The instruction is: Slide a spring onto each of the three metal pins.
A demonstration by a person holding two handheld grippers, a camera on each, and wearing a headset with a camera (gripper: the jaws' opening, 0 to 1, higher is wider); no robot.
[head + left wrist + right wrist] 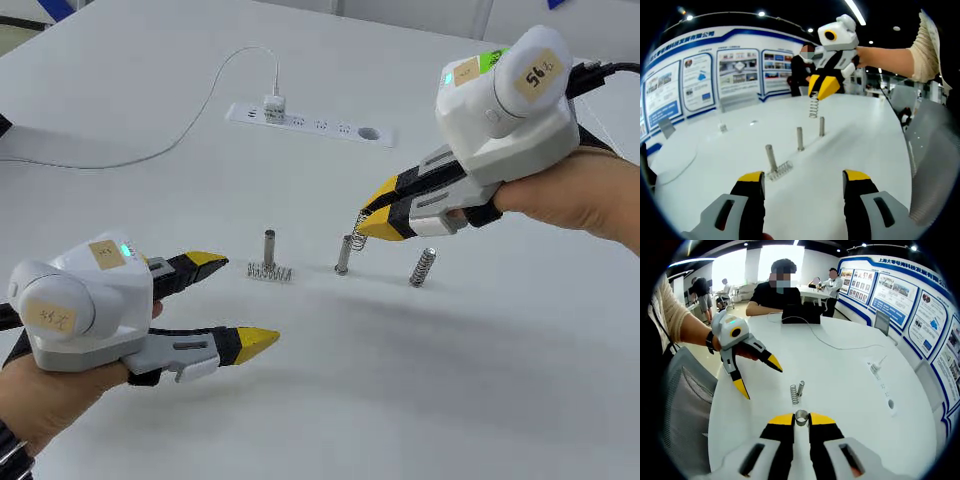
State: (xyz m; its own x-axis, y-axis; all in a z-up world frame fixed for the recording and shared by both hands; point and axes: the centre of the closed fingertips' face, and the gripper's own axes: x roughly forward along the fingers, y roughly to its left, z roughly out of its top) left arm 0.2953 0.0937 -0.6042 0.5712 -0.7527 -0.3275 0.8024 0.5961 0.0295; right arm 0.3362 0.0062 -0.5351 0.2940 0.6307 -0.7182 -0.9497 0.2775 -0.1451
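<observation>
Fingers of right gripper closed on spring, near middle pin

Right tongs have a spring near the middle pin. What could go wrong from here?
1. The right tongs pinch the held spring only at its top end. It hangs free near the middle pin, so it may snag on the pin's tip or pop out.
2. The loose spring lies flat by the end pin. The open left tongs nearby could knock it away.
</observation>
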